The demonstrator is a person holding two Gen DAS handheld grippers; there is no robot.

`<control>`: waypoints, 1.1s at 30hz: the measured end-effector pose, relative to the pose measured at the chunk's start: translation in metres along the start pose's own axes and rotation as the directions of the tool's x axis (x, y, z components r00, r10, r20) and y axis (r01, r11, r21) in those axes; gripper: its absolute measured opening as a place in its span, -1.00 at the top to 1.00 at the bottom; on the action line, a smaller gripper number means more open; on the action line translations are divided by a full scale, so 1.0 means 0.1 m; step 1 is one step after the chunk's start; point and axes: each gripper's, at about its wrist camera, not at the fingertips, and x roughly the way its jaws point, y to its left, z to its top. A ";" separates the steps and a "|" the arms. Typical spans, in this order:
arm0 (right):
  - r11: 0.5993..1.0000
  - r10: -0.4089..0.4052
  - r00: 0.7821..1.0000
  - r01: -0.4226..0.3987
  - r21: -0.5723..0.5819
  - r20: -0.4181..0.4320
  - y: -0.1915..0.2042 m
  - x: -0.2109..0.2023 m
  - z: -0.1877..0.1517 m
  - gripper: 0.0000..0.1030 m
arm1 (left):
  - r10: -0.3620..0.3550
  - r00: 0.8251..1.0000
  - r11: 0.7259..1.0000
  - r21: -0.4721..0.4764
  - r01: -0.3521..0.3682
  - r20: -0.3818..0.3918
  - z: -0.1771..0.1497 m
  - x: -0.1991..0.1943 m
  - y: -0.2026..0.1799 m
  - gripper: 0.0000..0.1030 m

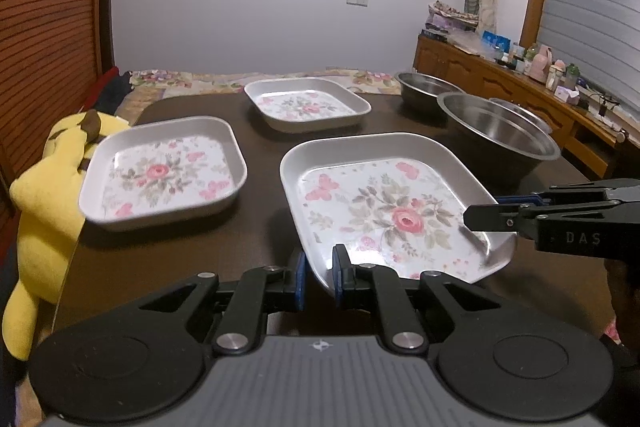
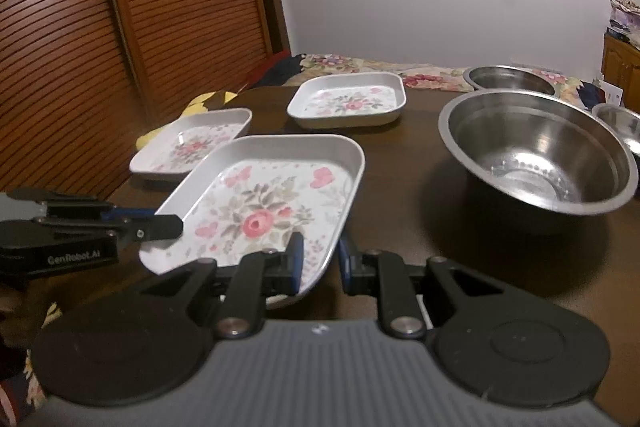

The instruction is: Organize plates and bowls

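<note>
Dark worktop (image 1: 260, 131) before a pale wall, steel bowls (image 2: 536, 155) at its right side. The near floral plate (image 1: 384, 211) is tilted up, both grippers clamped on its rim: left gripper (image 1: 319, 277), right gripper (image 2: 320, 259). Best lifted level, in step. Whether its far edge touches the worktop is unclear; the smallest bowl is cut off.

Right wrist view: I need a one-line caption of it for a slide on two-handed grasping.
Both grippers grip opposite rims of the nearest floral plate, lifted beside a steel bowl.
</note>
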 end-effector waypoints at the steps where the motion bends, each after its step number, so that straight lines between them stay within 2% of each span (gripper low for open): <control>1: 1.000 0.000 1.000 0.000 0.001 -0.005 0.01 -0.01 -0.03 0.60 | -0.001 1.000 1.000 -0.001 0.001 -0.004 -0.03 -0.02 -0.01 0.71; 12: 1.000 0.010 1.000 -0.010 0.008 -0.028 0.09 -0.07 -0.18 0.60 | 0.005 1.000 1.000 0.015 -0.005 -0.012 -0.13 -0.16 -0.05 0.71; 21: 1.000 0.001 0.999 -0.002 -0.010 -0.047 0.14 -0.01 -0.24 0.60 | 0.011 1.000 1.000 -0.014 -0.011 -0.029 -0.21 -0.06 0.01 0.71; 29: 1.000 0.005 0.999 -0.005 0.000 -0.034 0.13 -0.01 -0.25 0.52 | 0.003 1.000 0.999 -0.043 -0.004 -0.011 -0.22 -0.07 0.05 0.71; 33: 1.000 0.000 1.000 0.000 0.015 -0.002 0.07 -0.11 -0.20 0.46 | 0.011 1.000 0.998 -0.063 -0.010 0.002 -0.21 -0.11 0.10 0.66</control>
